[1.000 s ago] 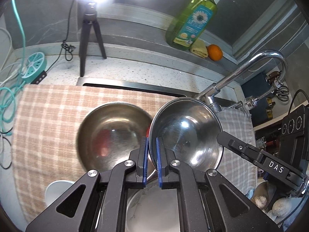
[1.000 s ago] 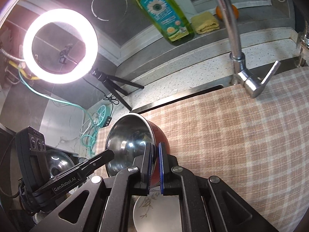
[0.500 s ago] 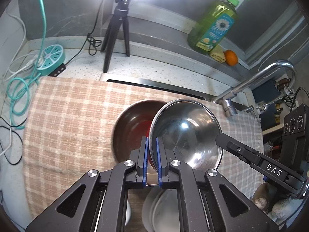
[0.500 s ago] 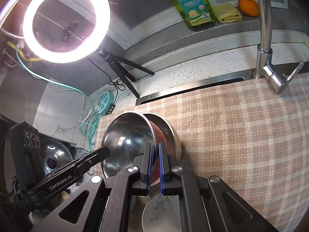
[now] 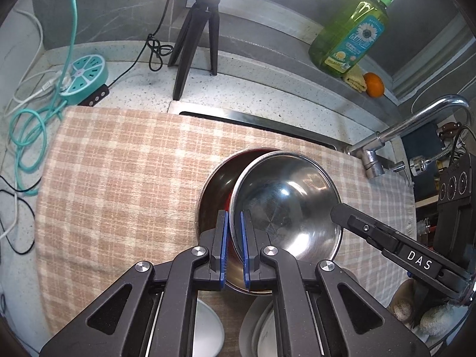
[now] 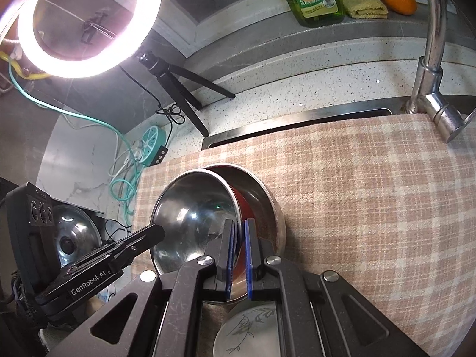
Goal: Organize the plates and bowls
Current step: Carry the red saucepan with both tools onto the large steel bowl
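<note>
Both claws, left gripper (image 5: pixel 235 247) and right gripper (image 6: pixel 238 255), pinching rim of tilted steel bowl (image 5: pixel 285 205), partly inside second steel bowl (image 5: pixel 217 187) on checked cloth (image 5: pixel 119 178), white plate (image 6: pixel 253 330) below.

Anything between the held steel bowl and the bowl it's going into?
Nothing visible. The held steel bowl, pinched at its rim by the left gripper and right gripper, is tilted partly inside the bowl on the checked cloth. That bowl's visible interior looks empty; its far side is hidden.
</note>
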The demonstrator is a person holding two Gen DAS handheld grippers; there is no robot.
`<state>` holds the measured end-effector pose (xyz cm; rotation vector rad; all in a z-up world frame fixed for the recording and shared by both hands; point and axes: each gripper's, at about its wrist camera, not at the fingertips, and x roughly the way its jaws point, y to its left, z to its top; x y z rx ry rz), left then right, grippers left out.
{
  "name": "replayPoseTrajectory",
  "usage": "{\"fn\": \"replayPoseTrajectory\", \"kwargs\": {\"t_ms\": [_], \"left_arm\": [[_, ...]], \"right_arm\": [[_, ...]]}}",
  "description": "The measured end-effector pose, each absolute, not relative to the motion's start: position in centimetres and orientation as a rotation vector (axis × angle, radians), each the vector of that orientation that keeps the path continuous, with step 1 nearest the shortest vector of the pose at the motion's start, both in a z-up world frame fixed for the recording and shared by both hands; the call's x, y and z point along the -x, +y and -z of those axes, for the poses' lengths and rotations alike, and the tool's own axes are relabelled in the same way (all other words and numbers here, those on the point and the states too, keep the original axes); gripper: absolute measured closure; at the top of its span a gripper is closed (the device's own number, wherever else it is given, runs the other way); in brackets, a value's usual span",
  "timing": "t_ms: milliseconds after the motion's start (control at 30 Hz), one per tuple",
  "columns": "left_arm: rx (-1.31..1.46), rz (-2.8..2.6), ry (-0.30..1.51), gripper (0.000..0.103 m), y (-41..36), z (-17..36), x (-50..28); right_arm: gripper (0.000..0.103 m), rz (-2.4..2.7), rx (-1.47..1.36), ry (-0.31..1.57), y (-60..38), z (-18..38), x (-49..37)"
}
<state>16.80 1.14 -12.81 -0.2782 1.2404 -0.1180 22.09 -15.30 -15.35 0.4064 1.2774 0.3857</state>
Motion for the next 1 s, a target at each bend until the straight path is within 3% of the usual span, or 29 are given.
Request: {"fn": "replayPoseTrajectory", "kwargs": {"t_ms": [1000], "left_arm": [[0.234, 0.122, 1.295, 0.097, 1.1, 15.7, -18.1]], "right_arm": [[0.096, -0.361, -0.304, 1.347, -13.6, 17.9, -23.2]]}}
